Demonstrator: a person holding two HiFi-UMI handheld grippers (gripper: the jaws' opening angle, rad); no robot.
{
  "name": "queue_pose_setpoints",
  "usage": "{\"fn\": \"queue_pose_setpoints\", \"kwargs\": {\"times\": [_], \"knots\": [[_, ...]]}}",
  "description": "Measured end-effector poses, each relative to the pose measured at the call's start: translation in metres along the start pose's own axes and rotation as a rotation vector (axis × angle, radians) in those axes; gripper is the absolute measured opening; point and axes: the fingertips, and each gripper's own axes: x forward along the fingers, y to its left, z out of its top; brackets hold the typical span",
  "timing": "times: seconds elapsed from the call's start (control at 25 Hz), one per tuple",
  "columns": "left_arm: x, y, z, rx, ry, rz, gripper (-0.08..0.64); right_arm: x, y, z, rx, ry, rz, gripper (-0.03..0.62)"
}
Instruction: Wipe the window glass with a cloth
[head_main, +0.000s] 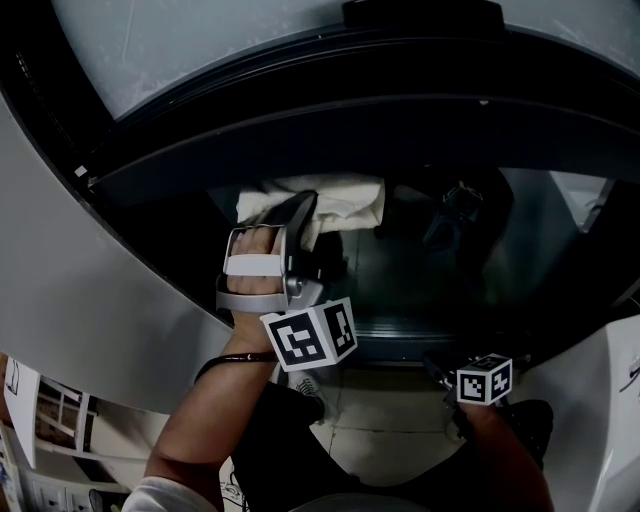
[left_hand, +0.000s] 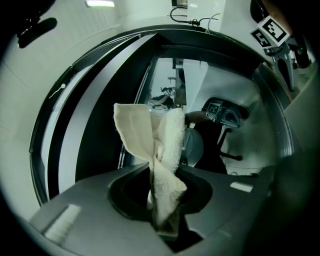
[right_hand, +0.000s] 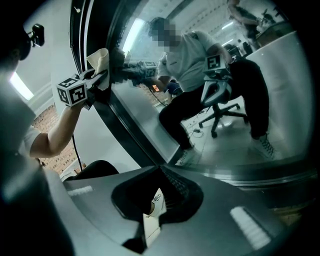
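Cream cloth (left_hand: 165, 150) is clamped between the jaws of the left gripper (left_hand: 162, 172), which are closed tight on its lower folds; the free end fans upward through the centre of the left gripper view. In the head view the left gripper (head_main: 290, 235) sits at centre left and presses the cloth (head_main: 335, 200) against the window glass (head_main: 440, 270), just below the black window frame (head_main: 300, 120); a hand (head_main: 255, 270) grips its body, with the marker cube (head_main: 310, 335) beneath. At the lower right of that frame sits the right gripper (head_main: 445, 372), well apart from the cloth; the right gripper view shows its jaws drawn together with nothing between them; a shoe (right_hand: 156, 199) shows through the narrow slit. A seated person (right_hand: 195, 60) and a wheeled chair (right_hand: 220, 107) appear in the glass at upper right.
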Motion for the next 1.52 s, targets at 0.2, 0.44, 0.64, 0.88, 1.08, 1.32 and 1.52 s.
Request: {"fn": "queue_pose_setpoints", "kwargs": {"times": [0.2, 0.44, 0.64, 0.88, 1.08, 1.32, 1.52], "knots": [[0.0, -0.005, -0.001, 0.009, 0.009, 0.015, 0.092, 0.0, 0.001, 0.0, -0.001, -0.001, 0.003, 0.002], [0.001, -0.009, -0.003, 0.012, 0.019, 0.043, 0.092, -0.001, 0.002, 0.001, -0.002, -0.002, 0.0, 0.002], [0.001, -0.013, -0.004, 0.032, 0.004, 0.082, 0.094, -0.001, 0.002, 0.0, 0.0, -0.001, 0.003, 0.002], [0.001, -0.016, -0.005, -0.001, -0.005, 0.1, 0.097, -0.002, 0.002, 0.0, 0.002, 0.001, 0.002, 0.002], [-0.001, -0.037, -0.012, 0.014, -0.004, 0.09, 0.097, -0.002, 0.003, 0.001, 0.002, 0.001, 0.006, 0.002], [-0.004, -0.055, -0.018, -0.005, 0.011, 0.06, 0.098, -0.001, 0.003, 0.0, -0.001, 0.003, 0.006, 0.002], [-0.007, -0.069, -0.024, -0.03, -0.001, 0.048, 0.098, -0.001, 0.004, -0.002, 0.007, 0.001, 0.008, 0.002]]}}
